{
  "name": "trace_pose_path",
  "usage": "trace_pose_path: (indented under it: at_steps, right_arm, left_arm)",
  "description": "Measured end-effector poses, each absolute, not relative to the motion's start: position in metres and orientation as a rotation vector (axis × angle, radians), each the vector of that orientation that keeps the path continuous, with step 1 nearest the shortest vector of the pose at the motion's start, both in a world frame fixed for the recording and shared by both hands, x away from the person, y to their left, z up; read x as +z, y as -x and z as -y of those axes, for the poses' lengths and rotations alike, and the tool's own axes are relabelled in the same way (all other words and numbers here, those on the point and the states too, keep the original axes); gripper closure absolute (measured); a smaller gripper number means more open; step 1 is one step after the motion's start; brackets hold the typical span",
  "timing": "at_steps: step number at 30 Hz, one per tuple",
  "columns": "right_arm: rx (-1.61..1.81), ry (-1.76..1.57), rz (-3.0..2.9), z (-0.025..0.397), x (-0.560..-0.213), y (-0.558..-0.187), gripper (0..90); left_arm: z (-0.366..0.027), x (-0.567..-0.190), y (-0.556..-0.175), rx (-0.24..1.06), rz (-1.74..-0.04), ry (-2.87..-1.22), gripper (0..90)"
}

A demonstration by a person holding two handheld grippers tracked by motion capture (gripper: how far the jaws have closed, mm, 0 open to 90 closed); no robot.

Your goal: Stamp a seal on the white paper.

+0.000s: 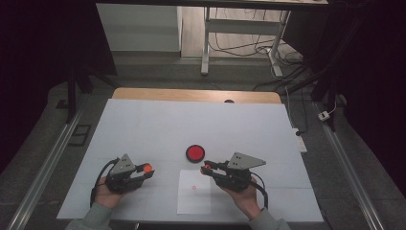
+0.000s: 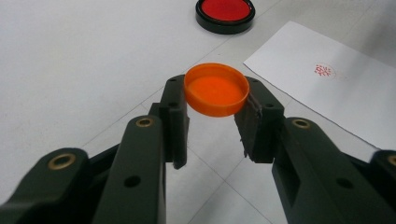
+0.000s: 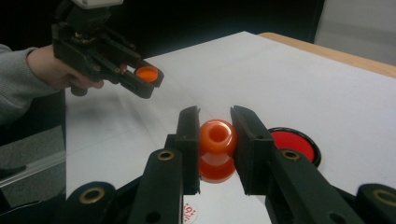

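Left gripper (image 2: 215, 119) clamps an orange cap (image 2: 216, 88) by its rim, hollow side up, above the table. Right gripper (image 3: 216, 135) pinches an orange stamp (image 3: 217, 148) at its waist, long axis along the jaws, hollow end pointing away, beside the red ink pad (image 3: 294, 144).

Right gripper (image 3: 215, 135): two black jaws rising from 6 o'clock, clamped on an orange stamp (image 3: 216, 149), spool-shaped, its hollow end facing the camera. Red ink pad (image 3: 294, 143): round, black-rimmed, lying on the white table cover (image 3: 280, 84) at 3 o'clock of the stamp, partly behind the jaw. Left gripper (image 3: 147, 77): at 10 o'clock, held by a hand (image 3: 56, 70) with a grey sleeve, pinching an orange cap (image 3: 147, 73). Wooden table edge (image 3: 336, 51): at 2 o'clock.
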State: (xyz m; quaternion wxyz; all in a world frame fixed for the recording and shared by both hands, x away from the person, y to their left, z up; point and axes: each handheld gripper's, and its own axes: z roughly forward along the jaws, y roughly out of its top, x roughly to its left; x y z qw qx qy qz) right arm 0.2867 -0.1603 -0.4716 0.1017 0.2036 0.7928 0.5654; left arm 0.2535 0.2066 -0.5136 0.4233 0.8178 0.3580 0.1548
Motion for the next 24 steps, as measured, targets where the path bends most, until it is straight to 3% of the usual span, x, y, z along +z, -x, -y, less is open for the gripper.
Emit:
trace_pose_path:
  at_steps: [24]
  right_arm:
    - [1.715, -0.632, -2.254, 0.175, -0.456, -0.291, 72.0]
  left_arm:
    - [-0.204, -0.514, -0.255, 0.385, -0.891, -2.054, 64.7]
